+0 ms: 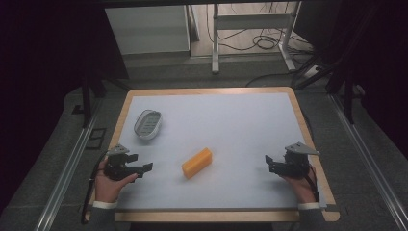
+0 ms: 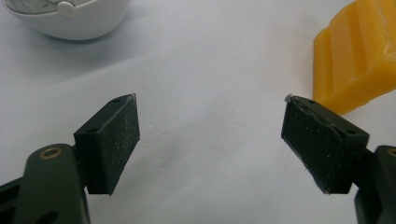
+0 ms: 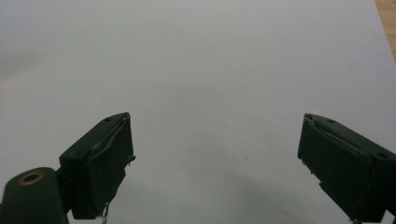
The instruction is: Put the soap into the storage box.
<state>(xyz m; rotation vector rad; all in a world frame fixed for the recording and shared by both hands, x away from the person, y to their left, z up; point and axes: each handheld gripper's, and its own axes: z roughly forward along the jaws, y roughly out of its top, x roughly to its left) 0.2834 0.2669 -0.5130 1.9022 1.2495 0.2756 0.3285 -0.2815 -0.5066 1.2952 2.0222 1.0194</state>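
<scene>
Soap bar (image 1: 197, 163), yellow-orange w/ ridged top, lies flat near mat centre, long axis running 7 to 1 o'clock.

L to R: white soap dish (image 1: 147, 124) sits at approx 10 o'clock from the bar, well apart, grille insert inside. Left gripper (image 1: 144, 168) rests low at the mat's (image 1: 231, 125) near-left, held in a hand (image 1: 111, 180), jaws spread wide, nothing between them. In the left gripper view the bar shows at 2 o'clock just beyond the right pad (image 2: 322, 149), dish at 11 o'clock. Right gripper (image 1: 269, 163) sits well apart at 3 o'clock from the bar, jaws also spread, empty; its own view has bare mat ahead.

Risks, judged: bar lies off the left jaws' centreline, so closing w/o re-aiming would clip one corner and spin or shove it. Gripping across the ridges could let it slip, esp. if waxy. Bar is angled vs the dish, so a drop w/o rotating may leave it perched on the rim (image 1: 142, 132) or tip the light dish.
</scene>
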